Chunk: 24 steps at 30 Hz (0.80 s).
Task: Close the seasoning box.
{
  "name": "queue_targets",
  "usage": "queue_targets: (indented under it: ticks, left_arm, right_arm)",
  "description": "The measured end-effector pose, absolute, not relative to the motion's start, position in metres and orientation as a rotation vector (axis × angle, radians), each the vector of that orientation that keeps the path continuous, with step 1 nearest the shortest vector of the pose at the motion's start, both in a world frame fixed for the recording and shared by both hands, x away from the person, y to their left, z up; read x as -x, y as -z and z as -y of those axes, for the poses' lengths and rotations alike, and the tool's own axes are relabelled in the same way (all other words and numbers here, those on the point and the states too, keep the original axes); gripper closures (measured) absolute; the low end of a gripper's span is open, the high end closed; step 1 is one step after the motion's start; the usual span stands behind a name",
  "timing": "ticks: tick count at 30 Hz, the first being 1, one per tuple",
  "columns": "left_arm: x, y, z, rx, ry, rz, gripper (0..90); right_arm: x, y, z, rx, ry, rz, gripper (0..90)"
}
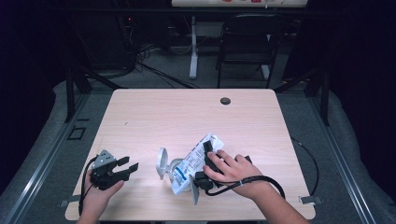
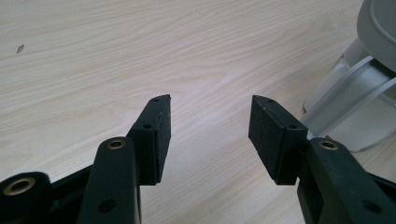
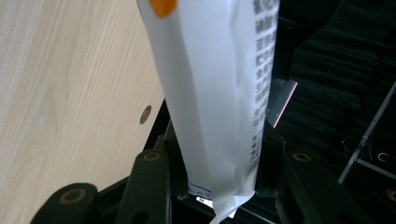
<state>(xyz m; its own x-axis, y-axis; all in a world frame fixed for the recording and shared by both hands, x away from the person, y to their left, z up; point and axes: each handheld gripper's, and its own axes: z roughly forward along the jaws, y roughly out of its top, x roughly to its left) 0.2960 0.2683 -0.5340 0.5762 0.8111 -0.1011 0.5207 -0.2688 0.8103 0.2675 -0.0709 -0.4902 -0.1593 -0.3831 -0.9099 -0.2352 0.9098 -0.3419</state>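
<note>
A white printed pouch (image 1: 195,163) lies tilted with its lower end over a clear container (image 1: 175,169) whose grey flip lid (image 1: 162,163) stands open to the left. My right gripper (image 1: 208,150) is shut on the pouch, with a hand wrapped over it. In the right gripper view the pouch (image 3: 219,88) rises between the two black jaws of the right gripper (image 3: 219,156). My left gripper (image 1: 130,166) is held open near the table's front left, pointing toward the container. Its pads (image 2: 158,133) hold nothing, and the container (image 2: 348,105) sits just past the right jaw.
The light wood table (image 1: 154,116) has a black grommet (image 1: 225,101) near its far edge. A black chair (image 1: 247,39) and a white table leg (image 1: 193,46) stand beyond it. A cable (image 1: 312,161) loops off the right edge.
</note>
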Motion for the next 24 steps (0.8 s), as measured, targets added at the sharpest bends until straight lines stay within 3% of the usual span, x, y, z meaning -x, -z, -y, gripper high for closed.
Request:
queue_targets:
  ticks: [24]
  left_arm:
    - [-0.2963, 0.5343, -0.2685, -1.944, -0.426, -1.070, 49.5]
  right_arm:
    - [-0.2671, 0.4891, 0.0709, 0.476, 0.142, -1.741, 65.6]
